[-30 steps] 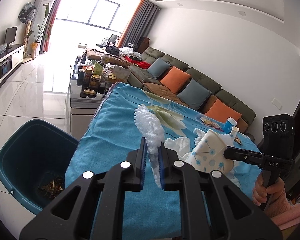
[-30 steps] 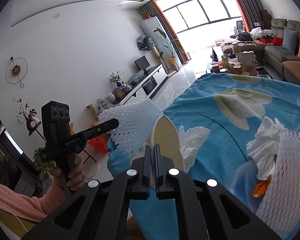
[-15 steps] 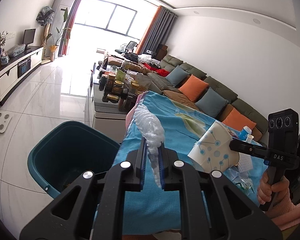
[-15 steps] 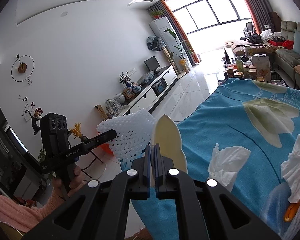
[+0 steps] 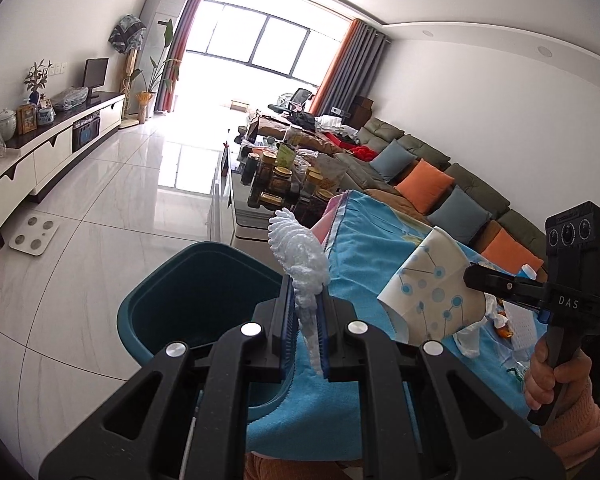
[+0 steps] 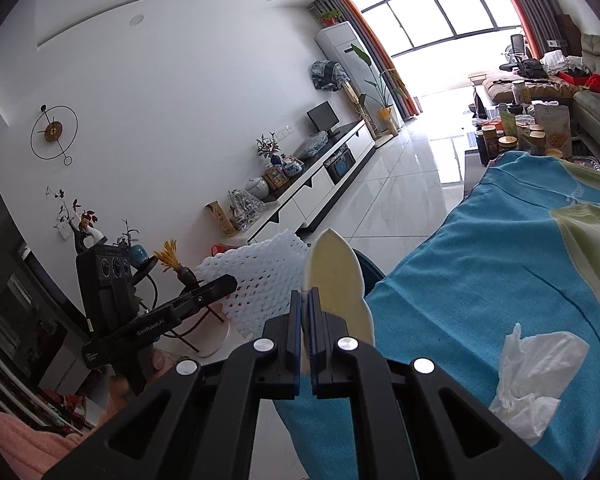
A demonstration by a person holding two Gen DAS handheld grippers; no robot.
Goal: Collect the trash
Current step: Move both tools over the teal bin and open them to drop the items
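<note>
My left gripper [image 5: 305, 316] is shut on a white foam net sleeve [image 5: 298, 256] and holds it over the near rim of a teal trash bin [image 5: 172, 292] on the floor beside the table. The sleeve also shows in the right wrist view [image 6: 256, 276]. My right gripper [image 6: 305, 308] is shut on a squashed paper cup [image 6: 336, 276], white with blue dots on the outside [image 5: 428, 284], held at the table's edge near the bin. The right gripper also shows in the left wrist view [image 5: 472, 276].
The table wears a blue flowered cloth [image 6: 500, 264] with a crumpled white tissue [image 6: 532, 376] on it. More trash lies at the right of the table [image 5: 512, 324]. A low table with jars [image 5: 284, 180], a sofa [image 5: 440, 176] and a TV cabinet [image 5: 40, 152] stand beyond.
Both grippers have swung left from over the table toward the bin, each still holding its item. The bin now lies right under the left gripper.
</note>
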